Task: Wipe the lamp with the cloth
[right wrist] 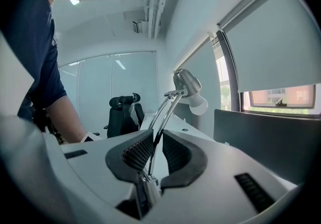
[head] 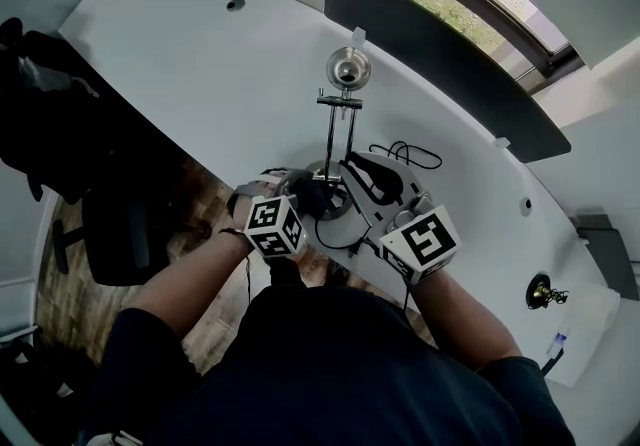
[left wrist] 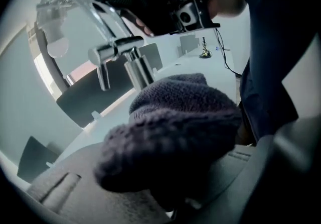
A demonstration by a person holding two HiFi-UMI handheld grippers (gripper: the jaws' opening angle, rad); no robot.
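A chrome desk lamp stands on the white desk, with its head up and its stem rising from a round base. In the right gripper view the lamp head and bulb sit above thin twin rods. My right gripper is shut on those rods low down, its ribbed pads against them; the head view shows this right gripper beside the stem. My left gripper is shut on a dark knitted cloth at the lamp's base. The cloth hides the left gripper's tips.
A black cable loops on the desk behind the lamp. A black office chair stands at the left over wood floor. A dark partition panel lines the desk's far edge. A small brass object sits at the right.
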